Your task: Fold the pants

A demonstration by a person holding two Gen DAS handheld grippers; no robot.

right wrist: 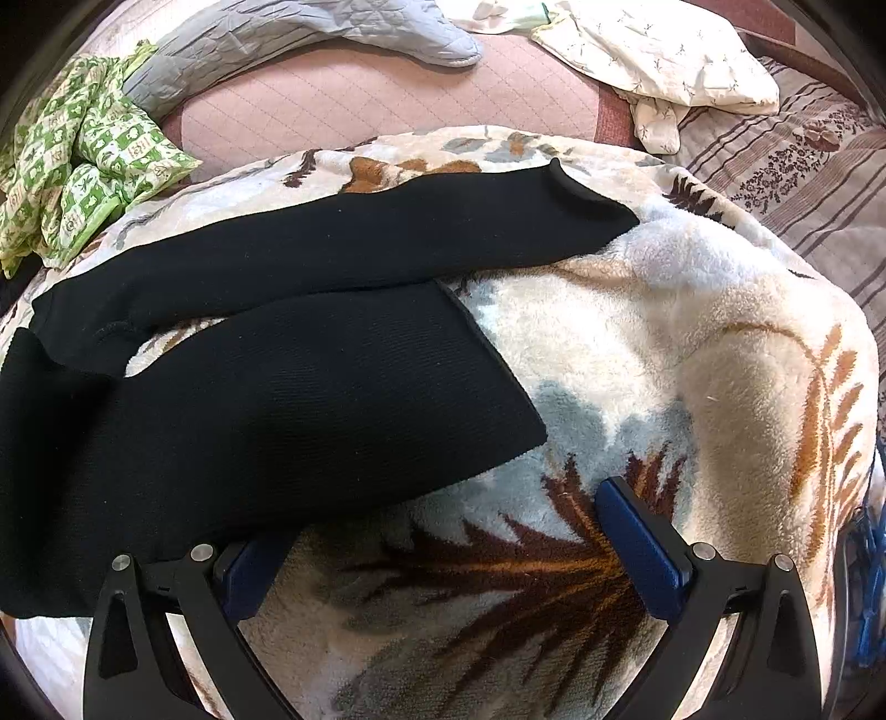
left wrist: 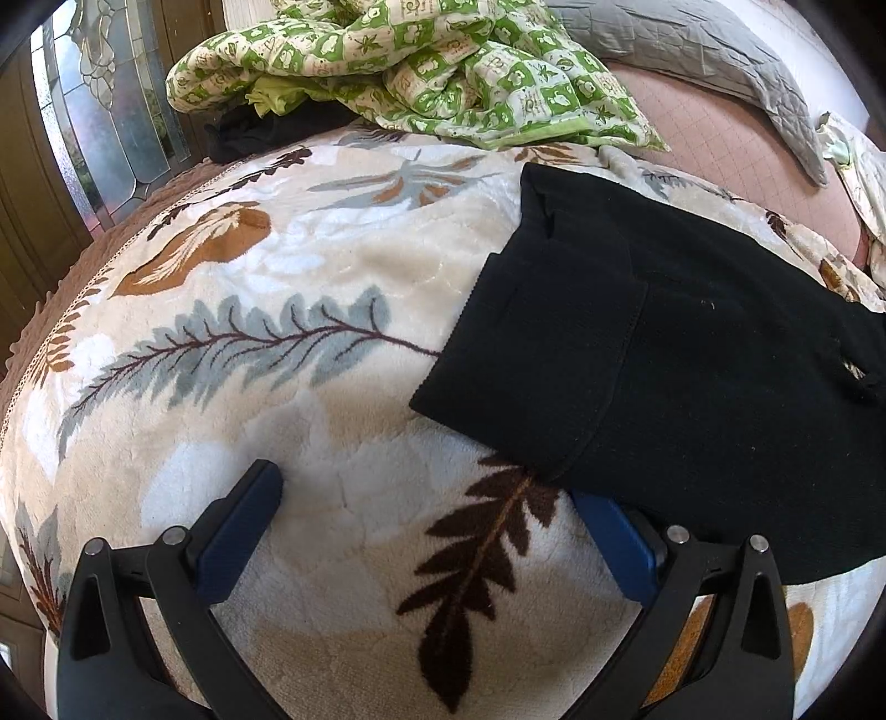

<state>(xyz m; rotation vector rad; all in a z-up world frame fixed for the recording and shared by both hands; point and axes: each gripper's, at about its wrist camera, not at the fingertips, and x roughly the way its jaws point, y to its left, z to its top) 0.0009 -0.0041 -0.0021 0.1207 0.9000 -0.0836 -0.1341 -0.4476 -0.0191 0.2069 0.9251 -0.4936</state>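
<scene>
- Covering most of the bed under you is a cream plush blanket [left wrist: 310, 266] printed with brown, orange and grey-blue leaves; it carries everything you are working on.
- Your black pants [right wrist: 288, 399] lie flat on that blanket. In the right wrist view the two legs stretch away toward the blanket's far right edge, the near leg ending in a straight cuff, the far leg ending in a curled cuff close to the far edge. In the left wrist view the waist end [left wrist: 653, 354] sits toward the blanket's right side.
- Past the blanket's far edge you have a green-and-white patterned quilt [left wrist: 398, 66] bunched up, a grey quilted pillow [right wrist: 310, 39] beside it, and a pale printed cloth [right wrist: 664, 61] at the far right corner of the bed.
- Your left gripper [left wrist: 426, 487] hovers low over the blanket, fingers spread wide and released; its right finger [left wrist: 614, 543] is tucked at the near edge of the pants.
- Your right gripper [right wrist: 448, 515] is likewise spread and holding nothing, its left finger [right wrist: 249, 576] partly hidden under the near leg's edge.
</scene>
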